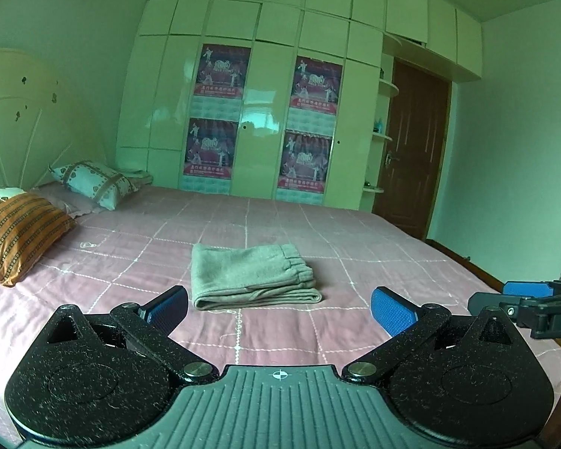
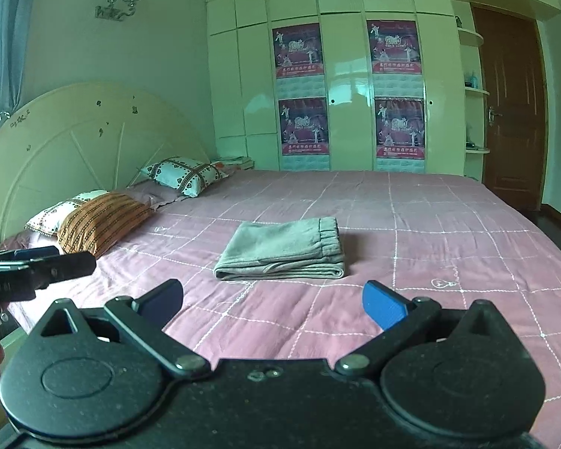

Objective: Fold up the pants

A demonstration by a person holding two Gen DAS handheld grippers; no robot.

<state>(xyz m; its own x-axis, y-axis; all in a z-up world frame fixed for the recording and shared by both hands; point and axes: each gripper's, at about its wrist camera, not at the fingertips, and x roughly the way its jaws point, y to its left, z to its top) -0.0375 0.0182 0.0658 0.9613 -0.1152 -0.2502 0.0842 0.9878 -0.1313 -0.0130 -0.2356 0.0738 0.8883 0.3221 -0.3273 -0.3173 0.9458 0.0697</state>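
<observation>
Grey fleece pants [image 1: 252,275] lie folded into a compact stack on the pink checked bedspread [image 1: 355,258], both released grippers, left [image 1: 278,308] and right [image 2: 273,301], spread empty, folding seemingly complete

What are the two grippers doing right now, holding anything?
Left gripper: open, holding nothing, short of the folded grey fabric pants on the pink checked bedspread.
Right gripper: open, holding nothing.
</observation>
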